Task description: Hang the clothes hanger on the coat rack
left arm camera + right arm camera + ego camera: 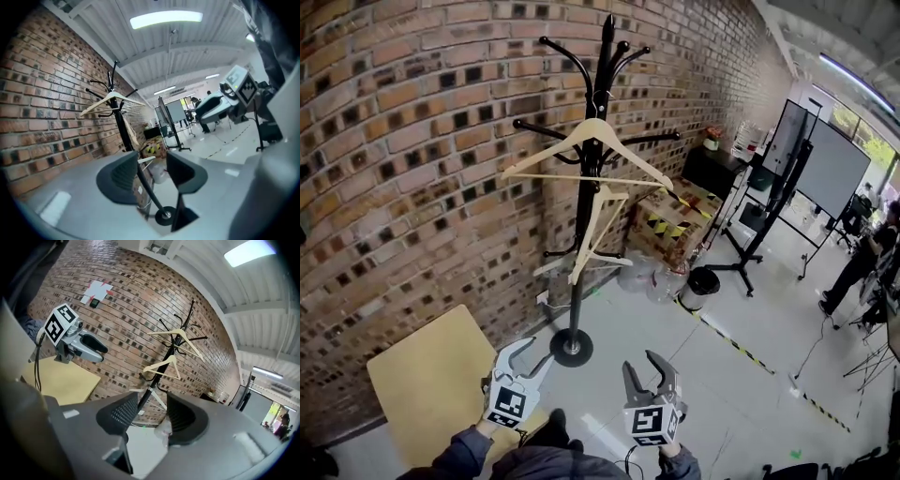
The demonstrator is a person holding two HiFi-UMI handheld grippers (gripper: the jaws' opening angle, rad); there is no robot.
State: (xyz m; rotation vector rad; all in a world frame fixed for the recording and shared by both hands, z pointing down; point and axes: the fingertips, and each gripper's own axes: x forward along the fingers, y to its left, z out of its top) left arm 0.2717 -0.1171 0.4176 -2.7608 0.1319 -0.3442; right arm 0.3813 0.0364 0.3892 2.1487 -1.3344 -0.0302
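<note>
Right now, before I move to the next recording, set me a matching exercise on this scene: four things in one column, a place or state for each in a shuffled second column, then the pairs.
Things:
1. upper wooden hanger
2. left gripper
3. yellow table
4. striped box

Places or states:
A. on the floor by the brick wall, right of the coat rack
B. hung high on the coat rack
C. jaws apart, nothing between them
D. lower left in the head view

Pairs: 1-B, 2-C, 3-D, 4-A
</note>
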